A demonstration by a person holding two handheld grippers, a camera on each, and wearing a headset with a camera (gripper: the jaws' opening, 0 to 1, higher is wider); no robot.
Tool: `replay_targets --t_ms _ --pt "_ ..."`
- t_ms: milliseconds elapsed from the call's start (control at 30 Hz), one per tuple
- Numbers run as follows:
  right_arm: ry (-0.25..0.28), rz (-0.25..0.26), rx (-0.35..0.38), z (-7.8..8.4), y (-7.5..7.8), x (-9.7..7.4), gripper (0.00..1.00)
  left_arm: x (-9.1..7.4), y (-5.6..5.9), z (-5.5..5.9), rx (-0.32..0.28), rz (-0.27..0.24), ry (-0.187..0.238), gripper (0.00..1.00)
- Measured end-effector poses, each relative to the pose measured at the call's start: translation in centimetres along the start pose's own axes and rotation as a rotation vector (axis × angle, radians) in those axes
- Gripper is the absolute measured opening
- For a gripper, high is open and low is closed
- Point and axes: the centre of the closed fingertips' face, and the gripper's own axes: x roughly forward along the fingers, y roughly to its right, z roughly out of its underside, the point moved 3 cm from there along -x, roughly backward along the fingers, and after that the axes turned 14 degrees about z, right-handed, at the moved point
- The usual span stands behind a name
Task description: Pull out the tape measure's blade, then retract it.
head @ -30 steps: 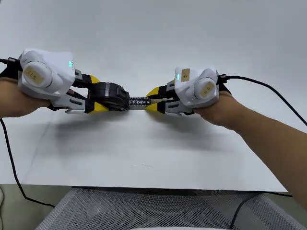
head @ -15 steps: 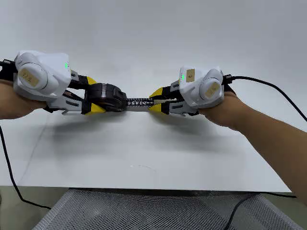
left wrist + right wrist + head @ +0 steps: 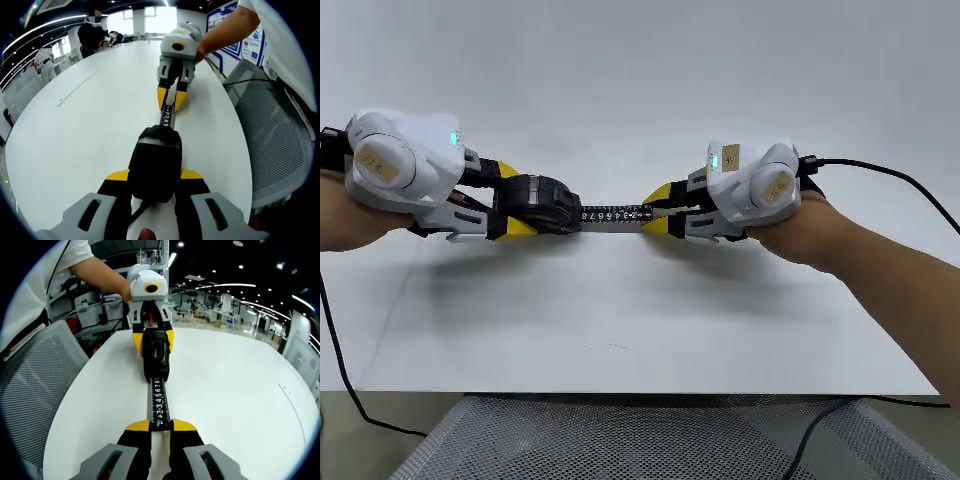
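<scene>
Black tape measure (image 3: 542,205) held just above the white table (image 3: 620,330), long axis parallel to the near edge. Blade (image 3: 610,215) extended a short length, pointing right. Left gripper (image 3: 517,200) clamped on its body; right gripper (image 3: 658,210) pinching the blade's tip.

Your left tongs (image 3: 515,205) sit at nine o'clock with the tape measure (image 3: 545,203) clamped between them, over the table (image 3: 620,320). The blade (image 3: 612,215) runs from it toward three o'clock, its tip pinched in your right tongs (image 3: 658,210). A mesh chair (image 3: 620,440) lies at six o'clock, below the table's near edge. A cable (image 3: 890,178) trails off past three o'clock.
</scene>
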Motion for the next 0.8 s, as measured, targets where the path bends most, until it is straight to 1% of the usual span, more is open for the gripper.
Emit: replay_targets --t_ms 433,800 --pt "-0.030 0.004 0.007 1.0 0.4 -1.4 0.08 0.1 -0.1 0.0 0.001 0.000 0.000 0.27" --pt "-0.052 0.010 0.008 2.2 0.9 -2.7 0.08 0.2 -0.1 -0.1 0.000 0.002 -0.003 0.28"
